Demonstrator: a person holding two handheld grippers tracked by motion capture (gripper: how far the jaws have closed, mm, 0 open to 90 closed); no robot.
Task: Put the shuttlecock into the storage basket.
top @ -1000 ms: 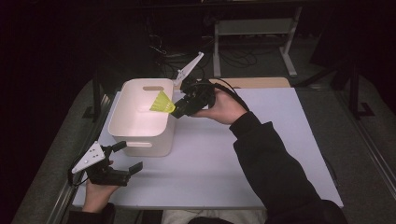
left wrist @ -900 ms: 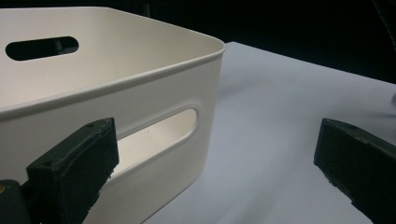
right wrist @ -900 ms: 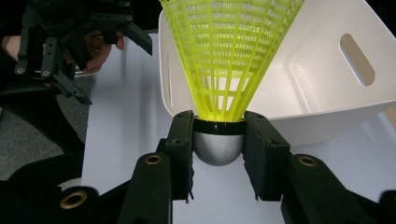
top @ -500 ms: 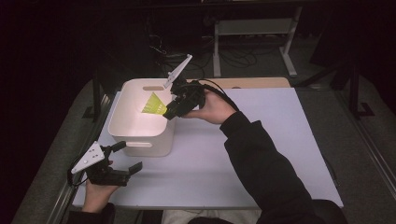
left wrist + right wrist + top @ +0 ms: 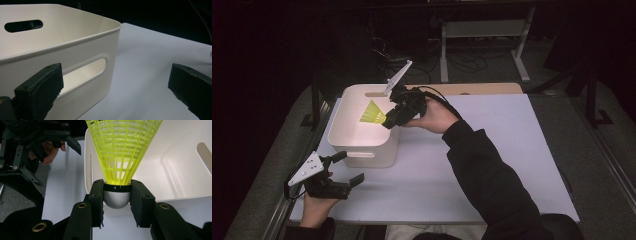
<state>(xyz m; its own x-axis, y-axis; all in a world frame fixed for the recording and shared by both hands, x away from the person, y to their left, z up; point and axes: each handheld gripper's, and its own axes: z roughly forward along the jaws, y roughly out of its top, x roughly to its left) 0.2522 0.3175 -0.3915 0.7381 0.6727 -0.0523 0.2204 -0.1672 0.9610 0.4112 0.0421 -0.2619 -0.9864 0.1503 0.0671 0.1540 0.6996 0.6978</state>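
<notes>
A yellow shuttlecock (image 5: 372,113) (image 5: 122,155) with a grey rounded base is clamped by its base in my right gripper (image 5: 388,120) (image 5: 117,198). Its mesh skirt reaches over the right rim of the white bin (image 5: 362,141) (image 5: 175,165), above the bin's inside. My left gripper (image 5: 346,170) (image 5: 115,90) stands open near the table's front left, just in front of the bin (image 5: 75,42). Its jaws face the bin's near wall and handle slot, with nothing between them.
The bin stands on a white table top (image 5: 492,150) with bare room to its right and front. A wooden board edge (image 5: 482,88) lies along the back. A metal stand (image 5: 484,35) and cables are beyond the table in the dark.
My right gripper has carried the shuttlecock leftward and a little farther back, so it now hangs over the bin's inside. The left gripper has not moved.
</notes>
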